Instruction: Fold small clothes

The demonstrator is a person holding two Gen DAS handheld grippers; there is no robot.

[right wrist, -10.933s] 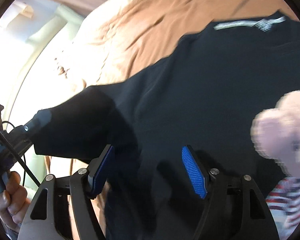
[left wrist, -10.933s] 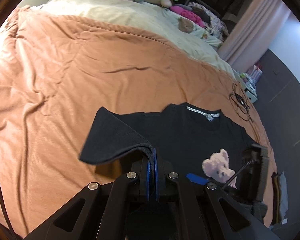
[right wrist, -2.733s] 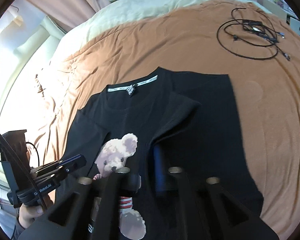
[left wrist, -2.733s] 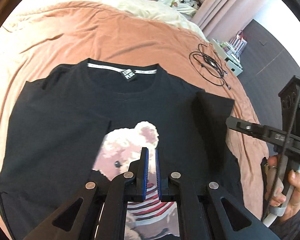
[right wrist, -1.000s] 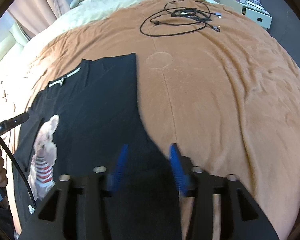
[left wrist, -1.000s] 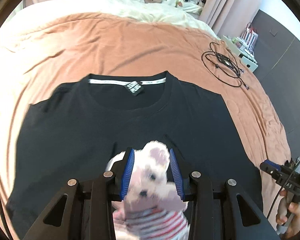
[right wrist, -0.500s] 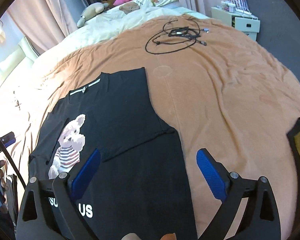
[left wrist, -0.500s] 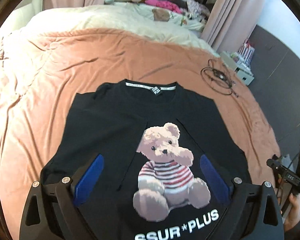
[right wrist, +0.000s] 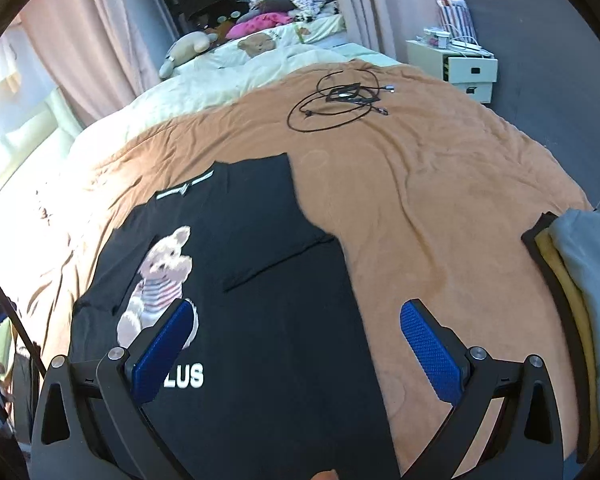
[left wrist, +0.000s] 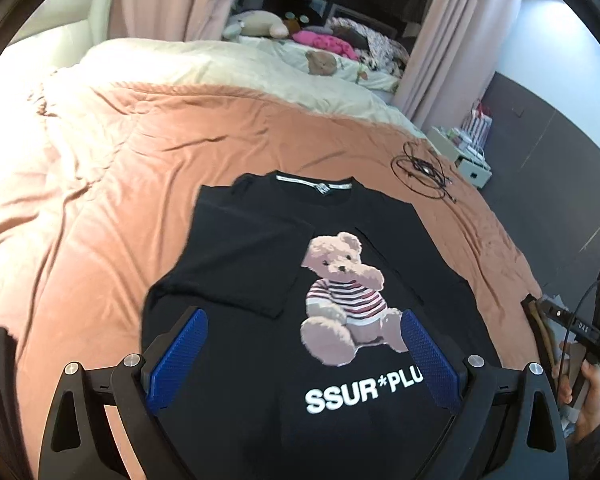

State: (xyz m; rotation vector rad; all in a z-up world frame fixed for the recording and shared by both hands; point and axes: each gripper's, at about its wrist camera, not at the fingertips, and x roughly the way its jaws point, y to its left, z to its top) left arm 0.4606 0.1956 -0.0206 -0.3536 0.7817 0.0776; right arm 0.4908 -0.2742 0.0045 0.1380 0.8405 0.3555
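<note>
Bed cover: orange-brown blanket (right wrist: pixel 440 200), wrinkled, filling mid-frame.
Far bedding: cream duvet (left wrist: pixel 228 68), top of frame.
Cables: black coil (right wrist: pixel 340 100) on blanket, upper centre.
Plush toys: by the curtains (left wrist: pixel 320 62).
Drawer unit: white (right wrist: pixel 466 70), upper right.
Folded stack: right edge (right wrist: pixel 572 280).

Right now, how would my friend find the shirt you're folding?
Look at the big orange blanket covering the bed. The black T-shirt lies flat on it, sleeves folded in. It alone shows a teddy bear print in a striped top.
</note>
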